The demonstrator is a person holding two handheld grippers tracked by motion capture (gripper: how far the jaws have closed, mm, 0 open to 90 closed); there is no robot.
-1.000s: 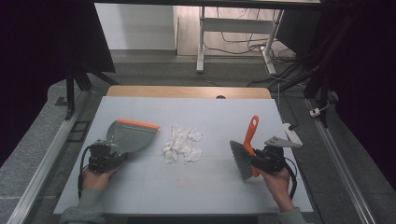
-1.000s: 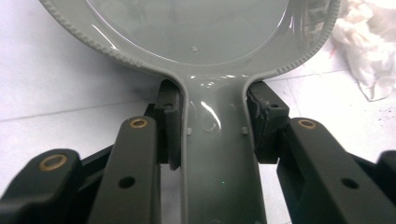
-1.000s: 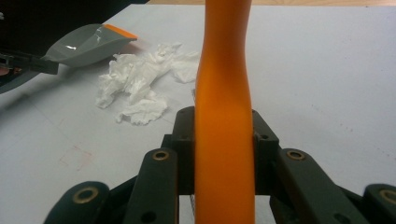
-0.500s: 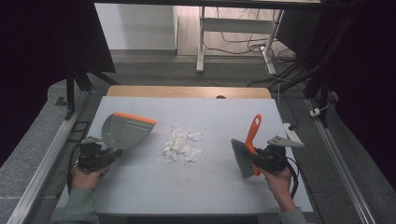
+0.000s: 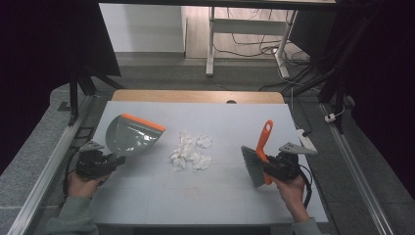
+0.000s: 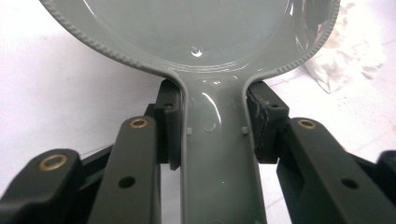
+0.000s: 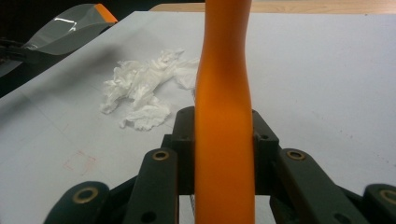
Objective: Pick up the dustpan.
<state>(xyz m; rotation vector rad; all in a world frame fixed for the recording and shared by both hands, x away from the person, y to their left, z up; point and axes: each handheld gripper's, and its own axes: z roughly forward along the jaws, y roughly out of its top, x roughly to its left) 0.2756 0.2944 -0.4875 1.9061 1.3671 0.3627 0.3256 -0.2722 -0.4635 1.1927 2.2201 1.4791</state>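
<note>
High view: I'm holding the left gripper (image 5: 111, 161) at the lower left of the frame, jaws clamping the handle of the grey dustpan (image 5: 131, 135), whose orange lip is pointing toward the upper right. The pile of crumpled white tissue (image 5: 190, 151) is lying on the white table (image 5: 205, 196) at frame centre, between pan and brush, touching neither. At the lower right I'm gripping the right gripper (image 5: 270, 167), jaws pinching the orange handle of the hand brush (image 5: 258, 155); the grey bristles are facing left toward the tissue, and the handle is slanting up.

Left gripper view: both pads (image 6: 171, 123) are pressing the dustpan handle (image 6: 219, 154) just below the scoop, tissue at upper right.

Right gripper view: jaws are closing tight on the orange brush handle (image 7: 225, 116) at centre, tissue pile (image 7: 142, 88) sitting left of it, dustpan (image 7: 70, 29) in the upper left corner.
</note>
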